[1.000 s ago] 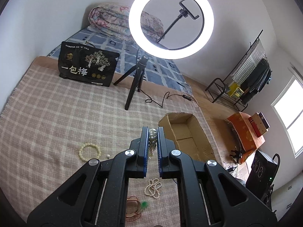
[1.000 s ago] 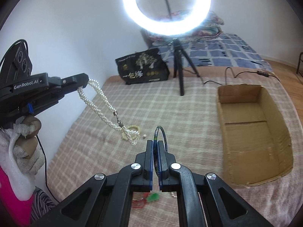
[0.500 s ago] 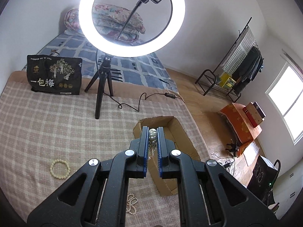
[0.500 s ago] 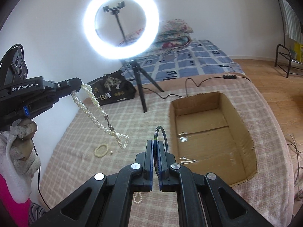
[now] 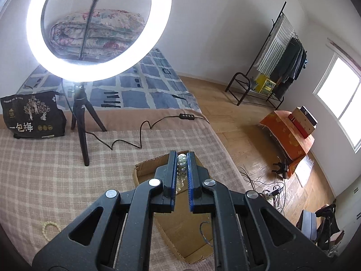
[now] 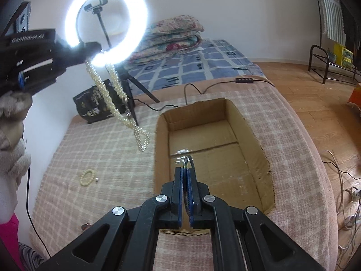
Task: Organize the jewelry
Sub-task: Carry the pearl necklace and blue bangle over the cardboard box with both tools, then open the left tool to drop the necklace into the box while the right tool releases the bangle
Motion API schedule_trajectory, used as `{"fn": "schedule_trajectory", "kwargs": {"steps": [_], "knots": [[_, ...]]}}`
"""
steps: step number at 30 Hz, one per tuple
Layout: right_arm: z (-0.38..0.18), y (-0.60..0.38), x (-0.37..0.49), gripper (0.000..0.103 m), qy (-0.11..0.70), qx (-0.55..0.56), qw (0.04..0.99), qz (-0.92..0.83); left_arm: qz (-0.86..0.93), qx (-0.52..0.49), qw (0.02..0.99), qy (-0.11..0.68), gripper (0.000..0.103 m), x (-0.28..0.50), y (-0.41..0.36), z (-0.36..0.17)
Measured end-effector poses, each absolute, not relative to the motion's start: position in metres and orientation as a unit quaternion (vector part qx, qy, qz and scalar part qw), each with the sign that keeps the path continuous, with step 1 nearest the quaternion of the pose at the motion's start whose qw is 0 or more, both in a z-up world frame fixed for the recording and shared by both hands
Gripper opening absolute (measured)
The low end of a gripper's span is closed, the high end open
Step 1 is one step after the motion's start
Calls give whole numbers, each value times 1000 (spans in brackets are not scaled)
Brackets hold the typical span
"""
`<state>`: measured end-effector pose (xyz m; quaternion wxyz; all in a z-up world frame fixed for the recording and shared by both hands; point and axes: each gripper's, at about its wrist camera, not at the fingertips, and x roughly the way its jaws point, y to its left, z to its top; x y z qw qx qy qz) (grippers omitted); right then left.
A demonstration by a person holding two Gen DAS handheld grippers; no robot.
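My left gripper (image 5: 181,155) is shut on a white pearl necklace (image 5: 181,169), held above the near end of the open cardboard box (image 5: 144,171). In the right wrist view the necklace (image 6: 117,103) hangs in a long loop from the left gripper (image 6: 90,47), just left of the box (image 6: 243,122). My right gripper (image 6: 186,169) is shut on a thin dark bangle (image 6: 189,160) and holds it over the box's near end. A cream bead bracelet (image 6: 87,176) lies on the checked cloth and also shows in the left wrist view (image 5: 50,228).
A ring light on a tripod (image 6: 106,24) stands behind the box, its cable (image 5: 126,142) trailing across the cloth. A black printed bag (image 5: 31,117) sits at the back left. A reddish item (image 6: 85,227) lies near the front. The bed edge (image 6: 320,162) drops off right.
Both grippers have swung right toward the box. The pearl necklace now hangs close to the box's left wall, and the bangle has come over the box's opening.
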<state>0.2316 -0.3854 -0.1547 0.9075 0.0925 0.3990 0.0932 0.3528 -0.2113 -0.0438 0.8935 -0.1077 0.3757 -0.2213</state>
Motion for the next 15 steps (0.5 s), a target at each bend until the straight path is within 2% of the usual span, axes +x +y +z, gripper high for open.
{"fn": "schedule_trajectory", "kwargs": {"steps": [8, 12, 14, 15], "knots": [[-167, -391, 238, 2, 415, 85, 902, 81, -224, -90, 877, 415, 6, 394, -249, -81], [-169, -393, 240, 7, 418, 86, 901, 74, -231, -71, 873, 423, 6, 402, -262, -95], [-167, -393, 240, 32, 412, 84, 904, 69, -230, -60, 871, 429, 26, 404, -265, -98], [-166, -392, 240, 38, 410, 81, 906, 66, -230, -60, 871, 430, 50, 404, -265, -99]]}}
